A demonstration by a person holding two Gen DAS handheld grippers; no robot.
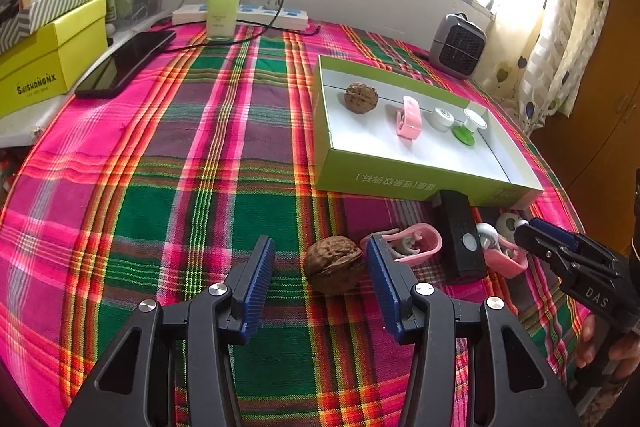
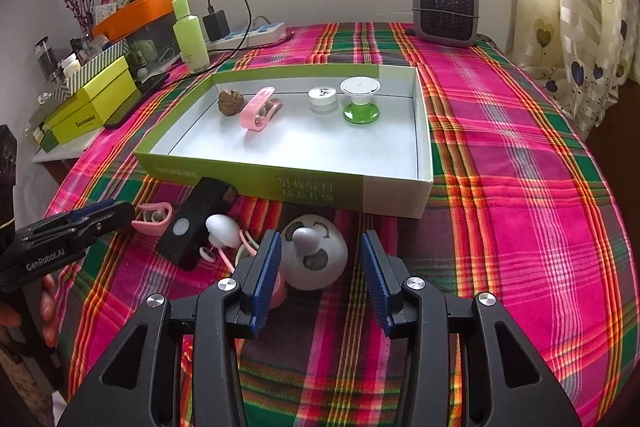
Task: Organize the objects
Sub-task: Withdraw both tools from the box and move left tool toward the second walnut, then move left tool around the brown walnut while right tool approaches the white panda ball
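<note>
Four items are lying in the green tray on the plaid bench. Left gripper is hovering with jaws partly open around a loose walnut; right gripper is standing half-open about a white dome toy, neither gripping.

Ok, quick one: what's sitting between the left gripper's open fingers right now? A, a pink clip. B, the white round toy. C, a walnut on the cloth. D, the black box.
C: in the left wrist view a walnut lies on the plaid cloth between the open fingers of the left gripper, nearer one pad; the pink clip lies just beyond.
</note>
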